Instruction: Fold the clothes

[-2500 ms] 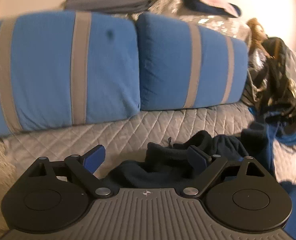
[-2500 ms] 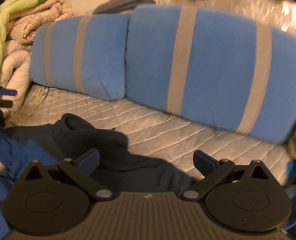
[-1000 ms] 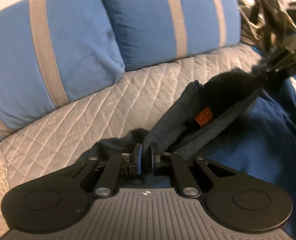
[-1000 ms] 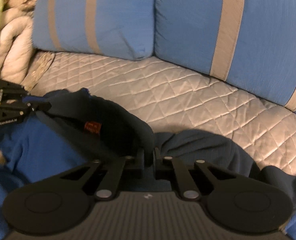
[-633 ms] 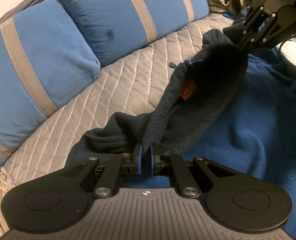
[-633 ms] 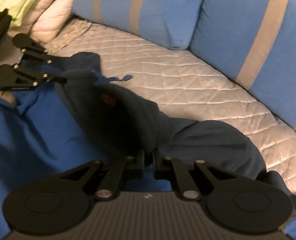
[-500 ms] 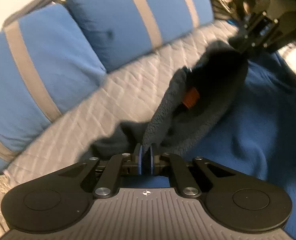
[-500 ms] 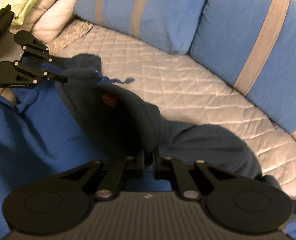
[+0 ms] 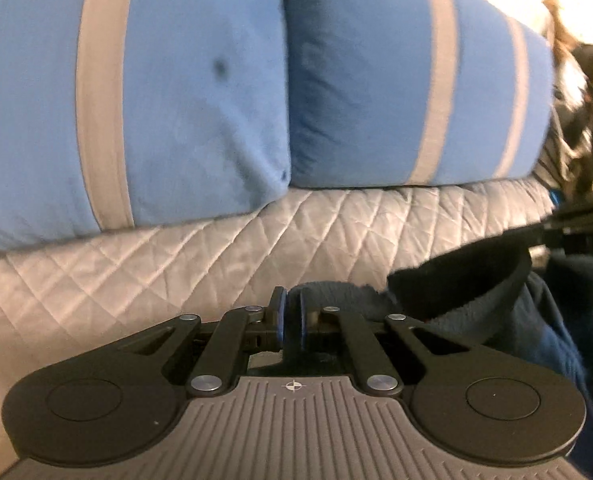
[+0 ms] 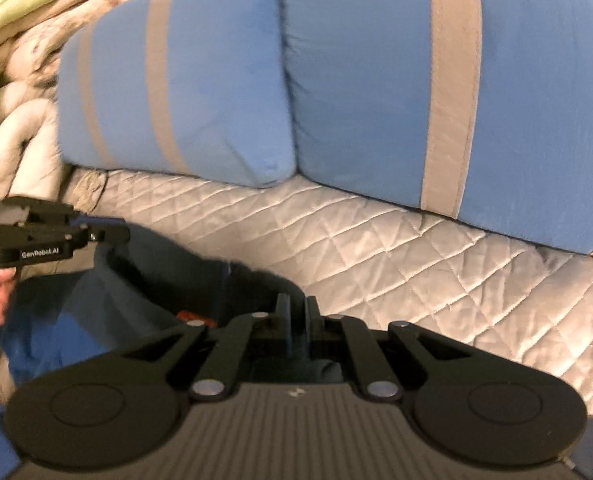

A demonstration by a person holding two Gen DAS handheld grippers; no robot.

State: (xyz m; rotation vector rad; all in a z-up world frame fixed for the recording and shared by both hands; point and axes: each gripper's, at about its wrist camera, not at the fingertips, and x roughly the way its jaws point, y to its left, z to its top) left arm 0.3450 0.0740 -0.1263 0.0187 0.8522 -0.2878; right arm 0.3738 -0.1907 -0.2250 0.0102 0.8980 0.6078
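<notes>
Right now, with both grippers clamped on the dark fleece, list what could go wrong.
1. The left gripper pinches only a thin edge of the dark fleece; a tug might pull it free.
2. The fleece sags between the left gripper and the right gripper, so any fold may land uneven on the quilted cover.

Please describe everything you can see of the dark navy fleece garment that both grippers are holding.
The dark navy fleece garment looks soft and fuzzy, with a small orange tag at its collar and a brighter blue body below. It hangs stretched between the left gripper and the right gripper, each with jaws shut on an edge. It is held just above the grey quilted cover, in front of two blue striped cushions.
</notes>
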